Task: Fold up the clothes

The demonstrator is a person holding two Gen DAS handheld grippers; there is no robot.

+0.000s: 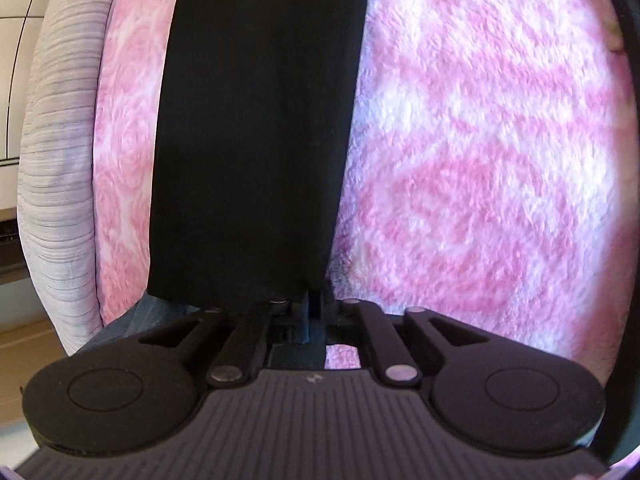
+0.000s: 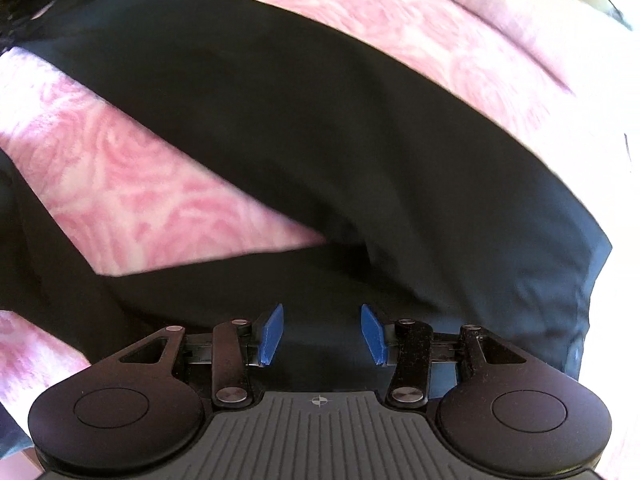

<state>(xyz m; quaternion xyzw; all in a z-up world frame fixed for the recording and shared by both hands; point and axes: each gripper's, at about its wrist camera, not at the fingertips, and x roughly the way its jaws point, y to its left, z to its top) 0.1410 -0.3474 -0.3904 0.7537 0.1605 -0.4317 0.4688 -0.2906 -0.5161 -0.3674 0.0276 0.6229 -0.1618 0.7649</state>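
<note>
Black garment (image 2: 320,152) flat across pink blanket (image 1: 480,140), left hand-held gripper (image 1: 314,300) pinching its edge

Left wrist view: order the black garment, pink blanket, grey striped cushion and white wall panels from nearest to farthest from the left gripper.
1. Black garment, at the left gripper.
2. Pink blanket, beneath, either side.
3. Grey striped cushion, far left.
4. White wall panels, beyond it.

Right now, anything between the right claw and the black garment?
Nothing visible. The right claw hangs open directly over the black garment, which lies spread on the pink blanket. Only dark cloth shows between its blue pads.
</note>
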